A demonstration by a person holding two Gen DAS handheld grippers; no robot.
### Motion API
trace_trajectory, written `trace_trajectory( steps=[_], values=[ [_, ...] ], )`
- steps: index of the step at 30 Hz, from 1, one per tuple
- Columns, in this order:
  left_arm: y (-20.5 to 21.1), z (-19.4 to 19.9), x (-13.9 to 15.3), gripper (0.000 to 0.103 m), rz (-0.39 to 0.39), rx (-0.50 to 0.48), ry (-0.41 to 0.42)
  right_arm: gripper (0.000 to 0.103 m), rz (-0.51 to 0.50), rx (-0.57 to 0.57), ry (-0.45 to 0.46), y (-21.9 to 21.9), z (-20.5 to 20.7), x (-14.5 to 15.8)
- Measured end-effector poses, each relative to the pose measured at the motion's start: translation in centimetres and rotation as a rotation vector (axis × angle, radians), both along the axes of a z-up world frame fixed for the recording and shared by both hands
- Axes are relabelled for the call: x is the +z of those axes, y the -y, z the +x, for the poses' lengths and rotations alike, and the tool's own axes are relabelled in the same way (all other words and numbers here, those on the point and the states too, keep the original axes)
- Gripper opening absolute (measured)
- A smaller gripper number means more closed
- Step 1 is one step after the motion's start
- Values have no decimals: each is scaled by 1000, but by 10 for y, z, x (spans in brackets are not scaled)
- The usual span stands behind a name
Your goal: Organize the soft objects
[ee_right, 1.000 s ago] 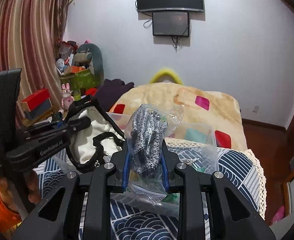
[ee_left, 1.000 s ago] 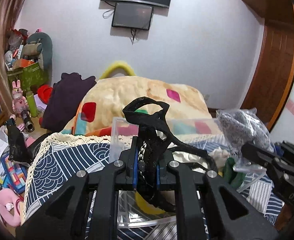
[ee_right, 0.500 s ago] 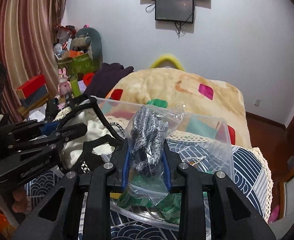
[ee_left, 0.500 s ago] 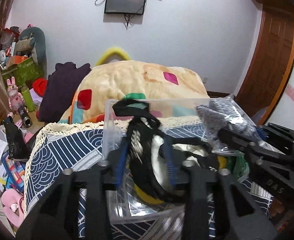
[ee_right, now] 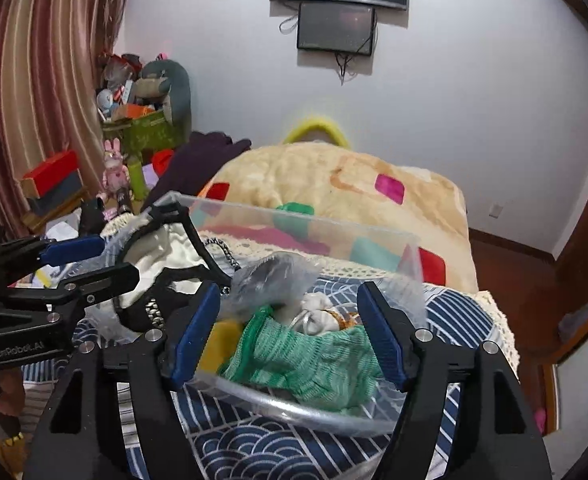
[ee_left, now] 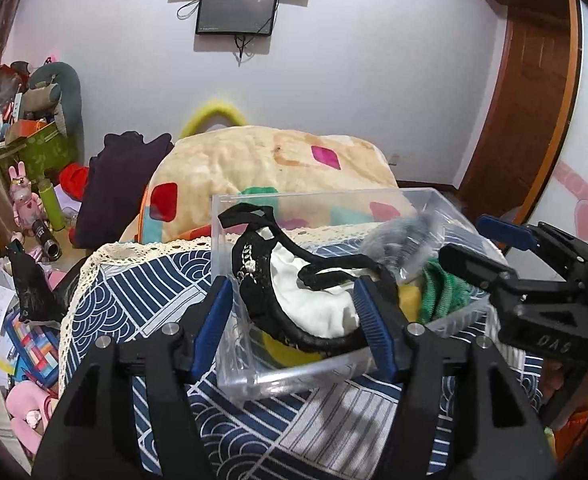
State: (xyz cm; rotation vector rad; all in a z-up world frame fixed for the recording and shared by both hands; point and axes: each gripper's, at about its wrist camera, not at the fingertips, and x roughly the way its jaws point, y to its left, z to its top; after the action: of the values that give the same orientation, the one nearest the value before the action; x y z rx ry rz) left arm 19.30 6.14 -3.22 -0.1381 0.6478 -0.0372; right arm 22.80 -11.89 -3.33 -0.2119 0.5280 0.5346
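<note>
Since both of your grippers stand spread wide and empty over the clear plastic bin (ee_left: 229,364), nothing is pinched and each dropped item lies just ahead of its own fingertips. Your left gripper (ee_left: 294,322) frames the black-and-white strapped garment (ee_left: 314,304), which sprawls across the bin's near left part with its long axis running left to right between your fingers. Your right gripper (ee_right: 289,334) frames the green knit piece (ee_right: 314,354) at the near right part, and just beyond it sits the bagged grey item (ee_right: 273,280), its plastic crumpled against the knit. So the garment is nearer your left gripper, the bag nearer your right. By count: one bin, one strapped garment, one green knit, one plastic bag, one yellow thing (ee_left: 289,354) half hidden under the garment, and one small white bundle (ee_right: 314,312). Farther ahead, beyond the bin, the patterned blanket (ee_left: 253,168) lies heaped on the bed.
</note>
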Motion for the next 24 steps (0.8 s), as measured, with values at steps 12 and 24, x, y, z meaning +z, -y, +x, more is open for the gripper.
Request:
trace_trajectory(
  steps=[12,24],
  values=[
    [8,-51,42,75,36,-35,132,75,118,41,110,23,-53,37],
    [17,-112,69,98,34,-56,289,85,193,63,255,34,-105,59]
  ],
)
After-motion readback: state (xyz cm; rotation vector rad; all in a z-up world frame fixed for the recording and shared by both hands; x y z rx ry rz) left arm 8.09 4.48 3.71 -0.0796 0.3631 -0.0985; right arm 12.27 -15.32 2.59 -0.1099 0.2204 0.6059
